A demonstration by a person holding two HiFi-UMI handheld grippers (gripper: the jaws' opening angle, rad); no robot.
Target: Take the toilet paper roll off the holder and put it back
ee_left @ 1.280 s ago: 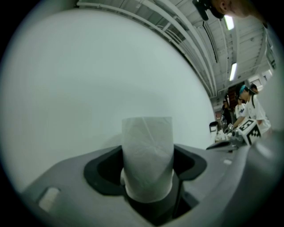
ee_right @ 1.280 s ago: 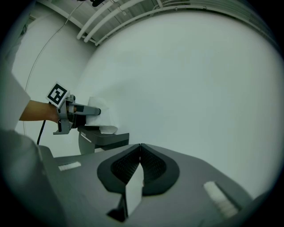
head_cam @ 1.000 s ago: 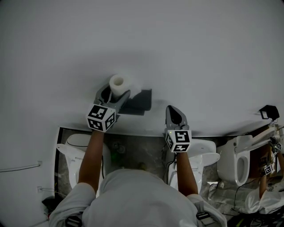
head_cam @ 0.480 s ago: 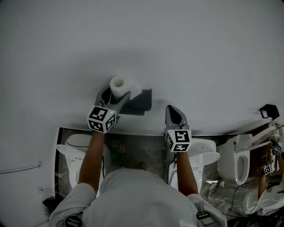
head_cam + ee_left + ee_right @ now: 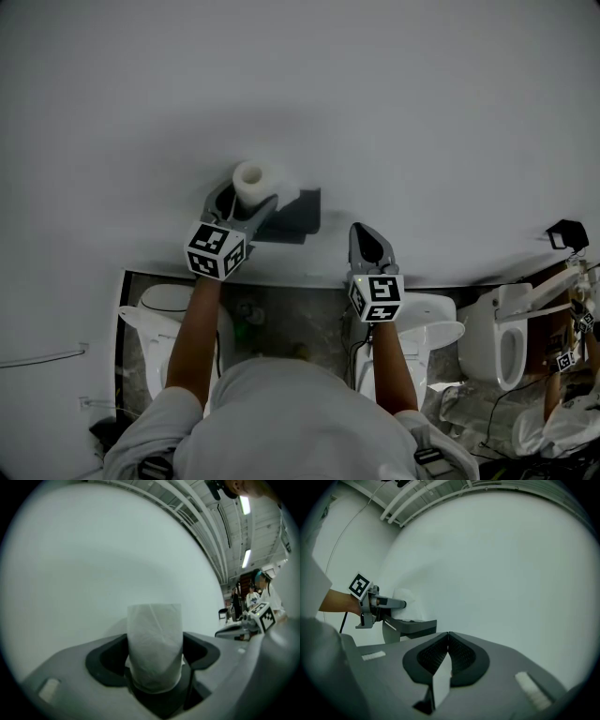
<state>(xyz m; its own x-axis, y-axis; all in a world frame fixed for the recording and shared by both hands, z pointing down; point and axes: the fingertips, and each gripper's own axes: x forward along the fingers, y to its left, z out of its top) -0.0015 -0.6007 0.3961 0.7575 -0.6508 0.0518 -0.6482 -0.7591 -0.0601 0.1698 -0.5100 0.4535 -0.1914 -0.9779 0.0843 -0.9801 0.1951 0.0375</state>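
Note:
A white toilet paper roll (image 5: 257, 180) stands out from the white wall, and my left gripper (image 5: 246, 199) is shut on it. In the left gripper view the roll (image 5: 154, 639) fills the gap between the jaws, pressed in from both sides. The dark grey holder (image 5: 298, 216) is fixed to the wall just right of the roll, and its shelf (image 5: 415, 626) shows in the right gripper view under the roll (image 5: 410, 605). My right gripper (image 5: 368, 246) hangs right of the holder, apart from it, shut with nothing held (image 5: 448, 637).
Below the wall stand white toilets (image 5: 429, 330) (image 5: 504, 343) (image 5: 167, 307) on a dark floor. A small black fixture (image 5: 568, 236) sits on the wall at far right. People (image 5: 255, 592) stand far off past the wall's end.

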